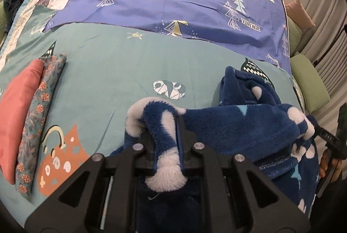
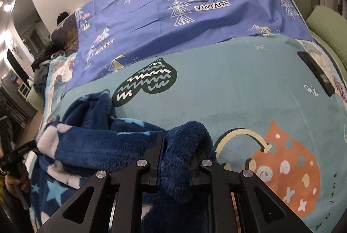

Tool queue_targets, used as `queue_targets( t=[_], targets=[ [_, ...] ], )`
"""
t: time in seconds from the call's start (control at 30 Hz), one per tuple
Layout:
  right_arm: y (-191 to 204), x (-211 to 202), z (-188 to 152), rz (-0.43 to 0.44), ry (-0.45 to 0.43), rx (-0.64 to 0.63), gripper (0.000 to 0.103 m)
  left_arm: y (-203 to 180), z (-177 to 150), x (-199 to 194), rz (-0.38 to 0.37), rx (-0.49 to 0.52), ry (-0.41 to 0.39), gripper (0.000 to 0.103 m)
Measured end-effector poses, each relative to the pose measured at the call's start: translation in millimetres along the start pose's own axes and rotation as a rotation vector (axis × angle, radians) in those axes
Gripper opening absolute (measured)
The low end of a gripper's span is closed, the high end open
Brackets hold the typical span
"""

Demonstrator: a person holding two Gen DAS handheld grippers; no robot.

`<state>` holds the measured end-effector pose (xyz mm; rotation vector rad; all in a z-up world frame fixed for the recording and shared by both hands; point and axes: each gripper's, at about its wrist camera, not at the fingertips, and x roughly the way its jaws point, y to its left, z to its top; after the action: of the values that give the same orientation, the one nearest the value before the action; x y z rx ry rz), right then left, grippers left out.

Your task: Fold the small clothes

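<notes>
The left hand-held gripper (image 1: 166, 141) pinches a thick fold of the dark blue fleece garment with white spots and pale blue stars (image 1: 249, 124), its black jaws drawn close with the pile bulging out above and below them. The right hand-held gripper (image 2: 180, 157) is likewise clamped on a plain dark blue edge of the same garment, which droops over its near jaw. Judging from the two grips set apart along one edge, the person is probably carrying that edge low over the bed to lay it flat or fold it over; the rest of the fleece lies bunched on the teal bedsheet printed with an orange cat and a dark heart shape (image 2: 238, 92), between and beyond the two tools.

To the left of the left gripper, a folded coral-pink cloth (image 1: 17, 113) and a folded grey floral cloth (image 1: 41, 107) lie side by side and touching, apparently finished pieces set aside to keep the working area free. A purple sheet with tree prints (image 1: 173, 5) covers the far half of the bed.

The kind of garment cannot be told: sleeves, legs or collar are lost in the crumple, and its near part is hidden under the gripper bodies. The pad faces are buried in pile. A flat black object (image 2: 316, 72) at the bed's right edge is unclear.
</notes>
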<state>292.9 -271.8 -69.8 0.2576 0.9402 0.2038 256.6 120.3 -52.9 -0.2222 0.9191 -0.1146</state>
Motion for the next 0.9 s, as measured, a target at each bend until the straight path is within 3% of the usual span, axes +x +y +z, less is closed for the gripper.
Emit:
queue_targets(
  t=[0.17,0.27,0.33,0.4,0.53,0.7,0.9],
  targets=[
    [28,-9,-9,-0.142,-0.036,-0.166,0.023,-5,-6,-12,0.014,0.038,-0.033,0.022],
    [41,-18,-16,-0.197,-0.065,-0.234,0.033,-9,-9,-24,0.018,0.059,-0.053,0.032],
    [48,-27,-21,-0.222,-0.09,-0.271,0.051,-16,-11,-35,0.043,0.098,-0.072,0.052],
    [52,-35,-24,-0.217,-0.116,-0.3,0.054,-24,-17,-47,0.09,0.151,-0.107,0.06],
    [62,-49,-30,-0.209,-0.133,-0.344,0.054,-36,-22,-62,0.122,0.219,-0.128,0.061],
    [77,-60,-38,-0.222,-0.15,-0.403,0.054,-46,-33,-77,0.075,0.262,-0.12,0.061],
    [90,-68,-53,-0.192,-0.128,-0.446,0.054,-62,-53,-77,-0.073,0.31,-0.035,0.061]
  ],
)
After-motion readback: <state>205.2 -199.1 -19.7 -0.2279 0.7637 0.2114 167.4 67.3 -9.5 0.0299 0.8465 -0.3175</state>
